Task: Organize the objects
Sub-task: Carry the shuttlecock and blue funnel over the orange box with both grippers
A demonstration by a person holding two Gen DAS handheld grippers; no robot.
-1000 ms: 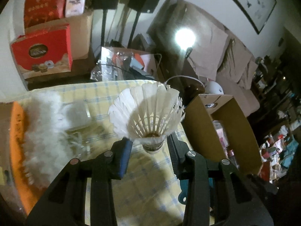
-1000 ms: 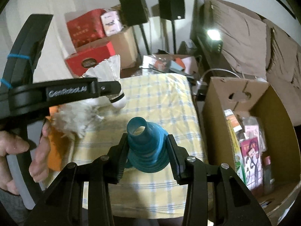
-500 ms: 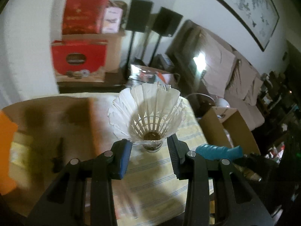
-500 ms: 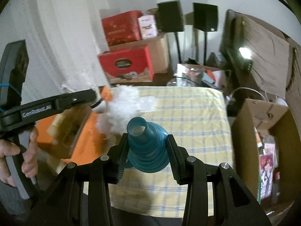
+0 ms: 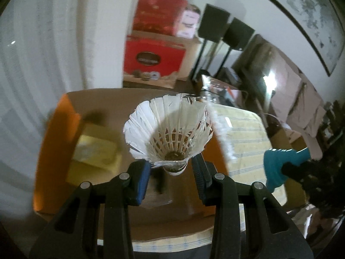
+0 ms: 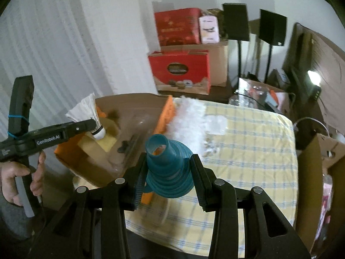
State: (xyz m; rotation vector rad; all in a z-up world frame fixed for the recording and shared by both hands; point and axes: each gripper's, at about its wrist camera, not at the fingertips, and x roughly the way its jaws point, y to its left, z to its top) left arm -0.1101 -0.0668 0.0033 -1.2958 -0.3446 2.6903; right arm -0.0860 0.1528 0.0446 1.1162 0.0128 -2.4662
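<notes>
My left gripper [image 5: 171, 170] is shut on the cork base of a white feather shuttlecock [image 5: 170, 129], its skirt fanning toward the camera. It hangs over an open cardboard box with orange flaps [image 5: 54, 133] at the table's left end. The right wrist view shows the same shuttlecock [image 6: 86, 112] above that box [image 6: 163, 116], held by a person's hand [image 6: 13, 179]. My right gripper [image 6: 168, 172] is shut on a teal collapsible funnel [image 6: 168, 164], spout up, over the table's near left part. The funnel [image 5: 280, 168] also shows at the right of the left wrist view.
A yellow sponge-like block [image 5: 94, 151] and a small dark item lie inside the box. A white fluffy feathery thing [image 6: 189, 116] lies on the yellow checked tablecloth [image 6: 248, 142] beside it. A second cardboard box [image 6: 319, 161] stands right of the table. Red boxes [image 6: 179, 71] and speakers [image 6: 235, 21] line the wall.
Both grippers have swung left. The shuttlecock went from above the tablecloth to above the orange-flapped box; the funnel followed toward the table's left part. Both holds are unchanged.
</notes>
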